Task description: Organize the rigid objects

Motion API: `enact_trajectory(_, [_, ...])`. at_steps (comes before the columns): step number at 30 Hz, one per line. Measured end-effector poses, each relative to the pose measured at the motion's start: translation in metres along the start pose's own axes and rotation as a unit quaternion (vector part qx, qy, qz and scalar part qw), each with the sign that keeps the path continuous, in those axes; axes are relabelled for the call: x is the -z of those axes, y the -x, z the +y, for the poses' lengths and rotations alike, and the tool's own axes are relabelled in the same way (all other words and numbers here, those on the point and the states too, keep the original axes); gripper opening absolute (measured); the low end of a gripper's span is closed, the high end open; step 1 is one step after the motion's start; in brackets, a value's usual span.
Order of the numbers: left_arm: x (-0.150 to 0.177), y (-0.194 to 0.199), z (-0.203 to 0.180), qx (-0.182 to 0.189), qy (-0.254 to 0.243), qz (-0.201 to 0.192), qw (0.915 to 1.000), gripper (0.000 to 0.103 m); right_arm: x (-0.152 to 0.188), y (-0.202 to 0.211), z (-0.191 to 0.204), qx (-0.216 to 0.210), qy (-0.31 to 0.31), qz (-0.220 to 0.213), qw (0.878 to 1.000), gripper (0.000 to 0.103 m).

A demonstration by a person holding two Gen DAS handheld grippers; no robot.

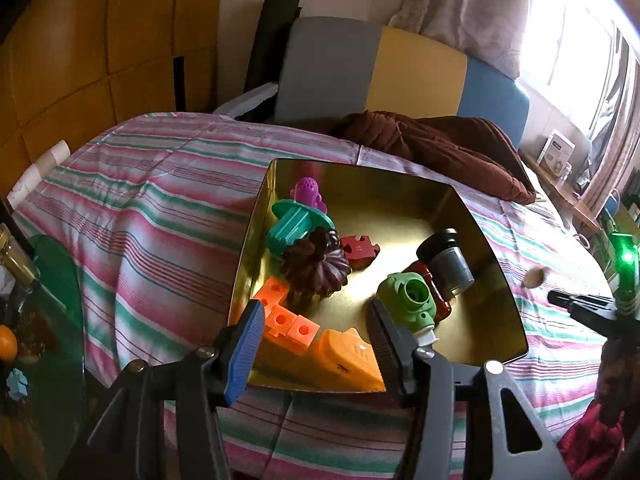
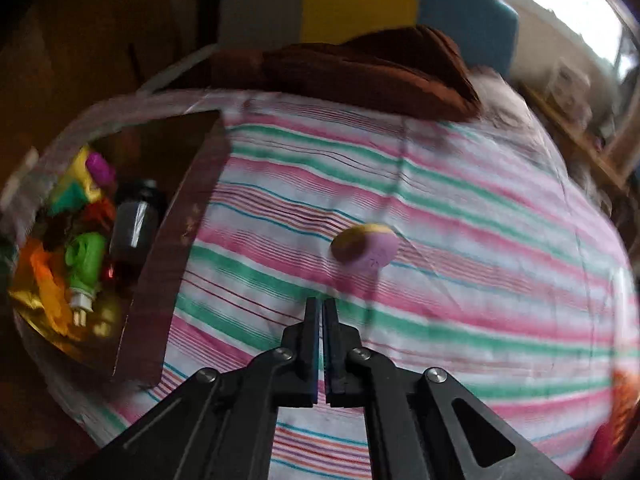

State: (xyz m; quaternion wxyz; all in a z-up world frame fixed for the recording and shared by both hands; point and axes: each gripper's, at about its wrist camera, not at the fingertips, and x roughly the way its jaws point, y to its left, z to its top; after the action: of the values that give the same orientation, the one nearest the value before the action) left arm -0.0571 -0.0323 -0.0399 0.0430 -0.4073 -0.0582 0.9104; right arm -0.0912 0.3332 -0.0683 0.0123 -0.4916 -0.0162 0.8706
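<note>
A gold tin box (image 1: 492,280) sits on the striped bedsheet (image 1: 160,200) and holds several toys: a purple piece (image 1: 308,192), a teal piece (image 1: 298,222), a brown fluted mould (image 1: 316,268), a red puzzle piece (image 1: 360,250), a dark jar (image 1: 446,264), a green toy (image 1: 412,300), orange cubes (image 1: 284,320) and an orange wedge (image 1: 348,360). My left gripper (image 1: 316,340) hangs open over the box's near wall. My right gripper (image 2: 322,304) is shut on nothing, just short of a small yellow-and-lilac disc (image 2: 364,246) lying on the sheet right of the box (image 2: 176,248).
A brown blanket (image 1: 432,140) lies bunched at the far side of the bed, before a grey, yellow and blue chair back (image 1: 400,68). A glass side table (image 1: 52,280) with a bottle and an orange stands at the left. A window sill with clutter runs along the right.
</note>
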Motion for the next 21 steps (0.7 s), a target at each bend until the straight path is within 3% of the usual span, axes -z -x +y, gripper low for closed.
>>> enact_trajectory(5, [0.001, 0.003, 0.006, 0.000, 0.004, -0.004, 1.0000, 0.053, 0.005, -0.012, -0.005, -0.012, -0.033, 0.015, 0.999, 0.000])
enact_trajectory(10, [0.001, -0.001, 0.011, 0.000, 0.016, 0.002, 0.9999, 0.053, 0.003, 0.000, -0.005, -0.014, -0.028, -0.003, 1.000, 0.000])
enact_trajectory(12, [0.002, -0.003, 0.010, 0.000, 0.015, 0.004, 0.9999, 0.053, 0.000, -0.004, -0.010, -0.041, -0.053, 0.003, 0.998, 0.000])
enact_trajectory(13, [0.002, -0.003, 0.009, 0.001, 0.014, 0.004, 0.9999, 0.053, -0.003, -0.007, -0.015, -0.058, -0.079, 0.000, 0.995, 0.006])
enact_trajectory(15, [0.002, -0.003, 0.008, 0.001, 0.012, 0.004, 0.9999, 0.053, -0.009, -0.015, -0.020, -0.069, -0.117, 0.000, 0.991, 0.051])
enact_trajectory(16, [0.002, -0.003, 0.008, 0.001, 0.011, 0.005, 0.9999, 0.053, -0.012, -0.019, -0.022, -0.074, -0.136, 0.000, 0.988, 0.094])
enact_trajectory(17, [0.002, -0.004, 0.008, 0.001, 0.010, 0.005, 0.9999, 0.053, -0.015, -0.023, -0.025, -0.084, -0.159, -0.007, 0.984, 0.103])
enact_trajectory(21, [0.001, -0.006, 0.011, -0.005, 0.013, 0.008, 0.9999, 0.053, -0.032, -0.041, -0.029, -0.108, -0.245, -0.015, 0.964, 0.103])
